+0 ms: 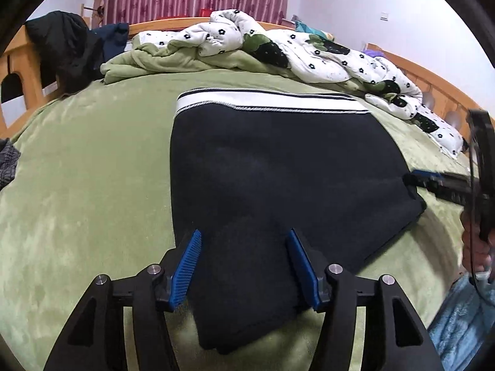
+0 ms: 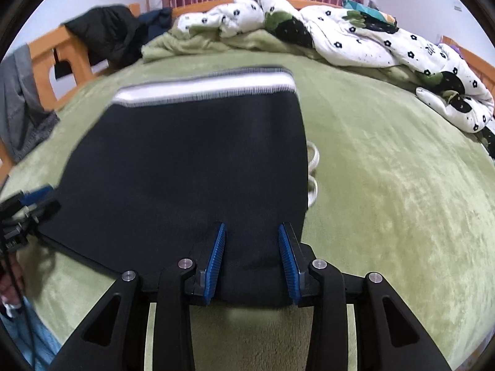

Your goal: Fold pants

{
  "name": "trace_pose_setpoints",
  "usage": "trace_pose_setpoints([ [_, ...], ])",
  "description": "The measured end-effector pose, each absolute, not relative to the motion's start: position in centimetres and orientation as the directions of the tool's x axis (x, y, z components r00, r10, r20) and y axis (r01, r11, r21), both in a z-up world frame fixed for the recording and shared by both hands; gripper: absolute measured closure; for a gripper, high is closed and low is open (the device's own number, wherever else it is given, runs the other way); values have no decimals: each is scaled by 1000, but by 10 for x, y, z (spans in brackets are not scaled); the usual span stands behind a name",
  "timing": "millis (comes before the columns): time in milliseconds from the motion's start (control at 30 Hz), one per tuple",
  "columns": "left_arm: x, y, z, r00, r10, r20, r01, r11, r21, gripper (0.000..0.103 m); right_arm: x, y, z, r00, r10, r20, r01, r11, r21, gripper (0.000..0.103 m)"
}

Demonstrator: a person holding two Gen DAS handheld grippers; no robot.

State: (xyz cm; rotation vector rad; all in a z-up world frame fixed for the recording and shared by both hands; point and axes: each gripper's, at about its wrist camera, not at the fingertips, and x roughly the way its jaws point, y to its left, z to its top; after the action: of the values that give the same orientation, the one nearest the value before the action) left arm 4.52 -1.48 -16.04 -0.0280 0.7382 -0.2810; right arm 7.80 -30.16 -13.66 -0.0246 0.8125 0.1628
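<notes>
Black pants (image 1: 278,160) with a white striped waistband (image 1: 263,102) lie folded flat on the green bed cover (image 1: 92,185). My left gripper (image 1: 244,235) stands open over the near left corner, its blue pads well apart from the cloth beneath them. In the right wrist view the pants (image 2: 185,160) fill the gap of my right gripper (image 2: 251,227); the near corner sits bunched between both pads, touching them. The right gripper (image 1: 414,179) shows at the pants' right corner, and the left gripper (image 2: 40,198) at the left edge. White drawstring loops (image 2: 312,157) stick out beside the pants.
A crumpled white flowered quilt (image 1: 309,52) is heaped along the far and right side of the bed. A dark jacket (image 1: 68,49) hangs on the wooden bed frame (image 1: 433,77). A grey garment (image 2: 18,108) drapes over the left rail. A hand (image 1: 478,247) grips the right tool.
</notes>
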Motion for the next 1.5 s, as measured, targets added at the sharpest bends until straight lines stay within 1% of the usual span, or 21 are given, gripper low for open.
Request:
trace_pose_setpoints([
  [100, 61, -14, -145, 710, -290, -642, 255, 955, -149, 46, 91, -299, -122, 732, 133, -669, -135, 990, 49, 66],
  [167, 85, -16, -132, 731, -263, -629, 240, 963, -124, 46, 112, -292, -111, 765, 120, -633, -140, 990, 20, 66],
  [267, 135, -16, -112, 755, -223, -617, 205, 974, -101, 46, 146, -276, -101, 768, 85, -635, -163, 984, -65, 66],
  [333, 162, -16, -105, 754, -225, -617, 198, 974, -113, 46, 168, -266, -95, 782, 59, -620, -172, 977, -125, 69],
  [400, 187, -18, -104, 760, -215, -614, 190, 976, -106, 46, 185, -261, -94, 786, 54, -616, -180, 973, -144, 69],
  [433, 196, -20, -108, 763, -199, -615, 183, 979, -89, 46, 201, -261, -100, 769, 70, -635, -195, 972, -129, 69],
  [467, 205, -23, -114, 764, -176, -621, 170, 983, -69, 46, 209, -261, -105, 753, 75, -654, -198, 973, -117, 69],
  [500, 218, -27, -130, 739, -152, -656, 160, 986, -47, 46, 221, -262, -118, 727, 74, -682, -197, 975, -105, 71],
  [533, 224, -29, -142, 706, -151, -692, 161, 986, -50, 45, 231, -264, -134, 719, 61, -693, -190, 976, -110, 72],
  [567, 232, -29, -158, 672, -155, -724, 154, 986, -68, 43, 232, -268, -142, 741, 67, -668, -187, 976, -110, 72],
  [667, 233, -25, -159, 673, -197, -712, 171, 979, -109, 38, 234, -268, -140, 735, 75, -674, -182, 979, -89, 71],
  [733, 234, -27, -161, 669, -195, -717, 174, 979, -105, 36, 235, -264, -141, 745, 70, -664, -188, 976, -109, 72],
  [833, 234, -31, -161, 671, -179, -720, 178, 981, -78, 33, 236, -265, -140, 743, 75, -665, -189, 977, -100, 71],
  [967, 235, -33, -162, 662, -196, -723, 197, 977, -84, 25, 236, -267, -140, 749, 81, -658, -184, 979, -88, 71],
  [1333, 235, -33, -163, 665, -203, -718, 197, 976, -94, 23, 235, -268, -140, 749, 95, -656, -179, 982, -63, 71],
  [1367, 235, -34, -163, 666, -196, -719, 194, 977, -87, 23, 234, -268, -140, 750, 95, -655, -179, 982, -63, 71],
  [1433, 232, -40, -159, 686, -150, -712, 180, 983, -33, 24, 236, -271, -139, 741, 113, -662, -187, 981, -42, 71],
  [1467, 229, -43, -154, 709, -122, -695, 168, 986, -2, 28, 236, -274, -136, 733, 127, -668, -195, 980, -27, 71],
  [1500, 228, -44, -149, 729, -107, -676, 156, 988, 11, 30, 237, -279, -130, 726, 149, -671, -205, 979, -4, 73],
])
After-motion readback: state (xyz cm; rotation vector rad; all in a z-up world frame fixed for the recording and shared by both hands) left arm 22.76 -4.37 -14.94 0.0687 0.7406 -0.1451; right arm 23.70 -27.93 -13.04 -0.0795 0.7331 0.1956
